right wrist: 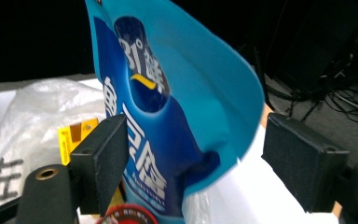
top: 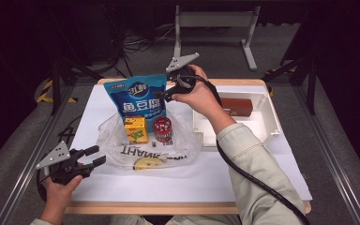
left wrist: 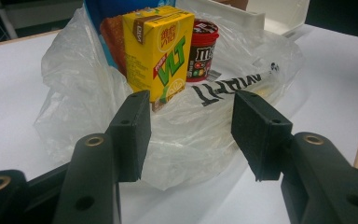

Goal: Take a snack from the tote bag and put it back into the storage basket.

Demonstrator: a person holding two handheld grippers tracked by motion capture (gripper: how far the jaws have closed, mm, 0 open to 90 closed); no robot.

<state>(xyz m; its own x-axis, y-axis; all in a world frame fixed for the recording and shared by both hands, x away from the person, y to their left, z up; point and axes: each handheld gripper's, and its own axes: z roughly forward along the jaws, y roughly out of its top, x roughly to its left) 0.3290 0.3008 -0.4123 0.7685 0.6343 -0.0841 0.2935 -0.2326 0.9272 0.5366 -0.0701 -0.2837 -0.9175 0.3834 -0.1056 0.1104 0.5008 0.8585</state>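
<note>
A blue snack pouch [top: 138,96] stands upright at the back of a clear plastic bag [top: 122,147]. In front of it stand a yellow drink carton [top: 136,130] and a red candy tub [top: 162,127]. My right gripper [top: 164,95] is open at the pouch's right edge. In the right gripper view the pouch [right wrist: 168,116] sits between the spread jaws of that gripper [right wrist: 198,126], and I cannot tell if a pad touches it. My left gripper [top: 98,155] is open by the bag's left side. Its own view [left wrist: 192,107] faces the carton [left wrist: 161,51], the tub [left wrist: 203,49] and the plastic bag [left wrist: 74,93].
A white tray [top: 269,124] at the right holds a brown box [top: 236,107]. A small yellow item [top: 147,162] lies in the bag's near part. White paper [top: 192,180] covers the table. A metal stand [top: 215,21] rises beyond the far edge.
</note>
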